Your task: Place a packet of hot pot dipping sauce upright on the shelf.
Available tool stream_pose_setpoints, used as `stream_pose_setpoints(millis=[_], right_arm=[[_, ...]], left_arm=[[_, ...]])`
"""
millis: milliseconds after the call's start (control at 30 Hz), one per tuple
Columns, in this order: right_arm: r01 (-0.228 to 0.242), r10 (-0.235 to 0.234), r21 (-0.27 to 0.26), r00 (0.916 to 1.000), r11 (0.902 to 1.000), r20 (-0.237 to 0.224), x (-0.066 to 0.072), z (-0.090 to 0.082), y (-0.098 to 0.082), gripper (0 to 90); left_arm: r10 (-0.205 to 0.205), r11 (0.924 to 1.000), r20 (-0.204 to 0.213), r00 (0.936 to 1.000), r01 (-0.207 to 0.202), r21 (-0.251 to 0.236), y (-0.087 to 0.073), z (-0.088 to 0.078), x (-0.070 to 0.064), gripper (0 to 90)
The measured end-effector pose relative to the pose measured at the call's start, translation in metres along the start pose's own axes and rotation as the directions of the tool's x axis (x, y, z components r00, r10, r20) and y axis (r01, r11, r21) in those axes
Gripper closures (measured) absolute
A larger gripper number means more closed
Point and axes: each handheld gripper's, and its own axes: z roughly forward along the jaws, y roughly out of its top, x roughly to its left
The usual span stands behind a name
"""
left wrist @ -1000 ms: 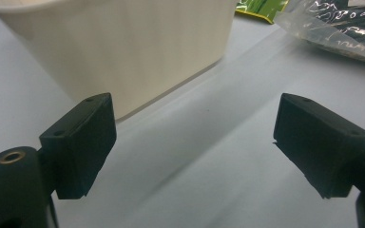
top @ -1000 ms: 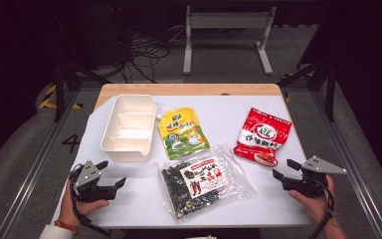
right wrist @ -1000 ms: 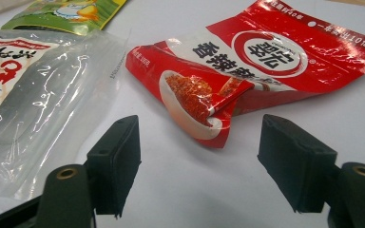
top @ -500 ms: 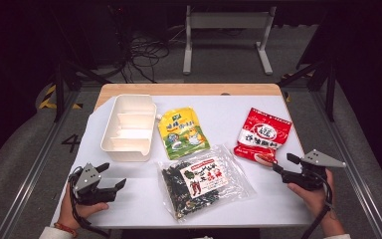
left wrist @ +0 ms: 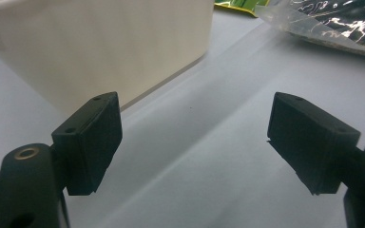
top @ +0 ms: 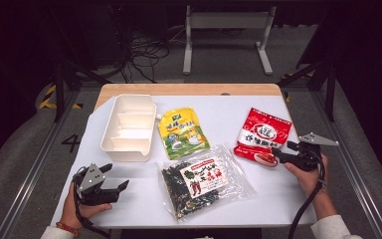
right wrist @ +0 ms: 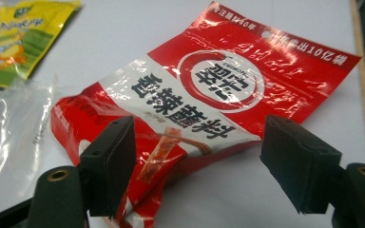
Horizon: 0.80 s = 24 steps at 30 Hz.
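White divided tray (top: 128, 127) empty; three packets flat on worktop (top: 134, 209), none packed; right gripper (top: 282, 153) jaws spread at red packet (top: 263, 137); left gripper (top: 113, 178) jaws spread, idle

The right gripper (right wrist: 197, 166) has its two black jaws spread wide apart, holding nothing, low over the white table (right wrist: 275, 204). A red pouch (right wrist: 204, 95) with white and black print lies flat on the table; its near edge sits between the jaws, the left jaw overlapping its lower corner. A yellow-green pouch (right wrist: 14, 42) lies at upper left, and a clear bag (right wrist: 9, 137) lies at left, just beside the red pouch.
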Motion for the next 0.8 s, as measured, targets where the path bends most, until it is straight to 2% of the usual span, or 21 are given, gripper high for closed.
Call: stream_pose_setpoints(millis=[100,167,233,367,433,467,533,600,633,667,733,800], right_arm=[[-0.018,0.019,0.034,0.9998,0.9993,-0.004,0.000,0.010,0.000,23.7],[-0.051,0.052,0.050,0.9983,0.9975,-0.025,-0.001,0.016,-0.002,19.5],[-0.070,0.072,0.066,0.9971,0.9954,-0.024,-0.001,0.020,-0.004,18.3],[-0.117,0.122,0.094,0.9914,0.9887,-0.047,0.000,0.027,-0.006,14.1],[-0.152,0.161,0.119,0.9846,0.9812,-0.068,0.002,0.033,-0.008,10.1],[-0.142,0.151,0.125,0.9866,0.9819,-0.063,0.004,0.034,-0.006,10.8],[-0.130,0.142,0.146,0.9867,0.9807,-0.079,0.006,0.035,-0.003,21.5],[-0.131,0.153,0.159,0.9787,0.9786,-0.137,0.008,0.037,-0.002,40.4],[-0.130,0.156,0.162,0.9751,0.9781,-0.158,0.008,0.037,-0.003,47.1],[-0.133,0.165,0.166,0.9661,0.9772,-0.198,0.008,0.037,-0.005,54.6],[-0.129,0.162,0.160,0.9637,0.9787,-0.212,0.008,0.037,-0.006,56.7],[-0.107,0.138,0.152,0.9677,0.9825,-0.211,0.009,0.035,-0.005,61.6]], left_arm=[[0.006,1.0000,-0.004,1.0000,-0.006,-0.002,0.000,-0.001,0.000,19.6],[0.002,1.0000,-0.002,1.0000,-0.002,-0.005,0.000,-0.001,0.000,19.5],[0.002,1.0000,-0.003,1.0000,-0.002,-0.003,0.000,-0.001,0.000,19.5],[0.010,0.9999,0.006,0.9999,-0.010,0.005,0.001,0.001,-0.001,19.2],[0.014,0.9999,0.005,0.9999,-0.014,0.008,0.001,0.001,-0.001,19.1],[0.013,0.9999,0.007,0.9999,-0.013,0.006,0.001,0.001,-0.001,19.0],[0.011,0.9999,0.010,0.9999,-0.011,0.004,0.002,0.003,-0.001,18.8],[0.015,0.9998,0.019,0.9997,-0.015,0.009,0.002,0.004,-0.002,18.8],[0.015,0.9998,0.019,0.9997,-0.015,0.009,0.002,0.004,-0.002,18.8],[0.018,0.9998,0.024,0.9995,-0.018,0.009,0.003,0.004,-0.002,18.8],[0.016,0.9998,0.029,0.9995,-0.016,0.009,0.003,0.004,-0.003,18.7],[0.019,0.9998,0.031,0.9993,-0.019,0.007,0.004,0.005,-0.003,18.6]])
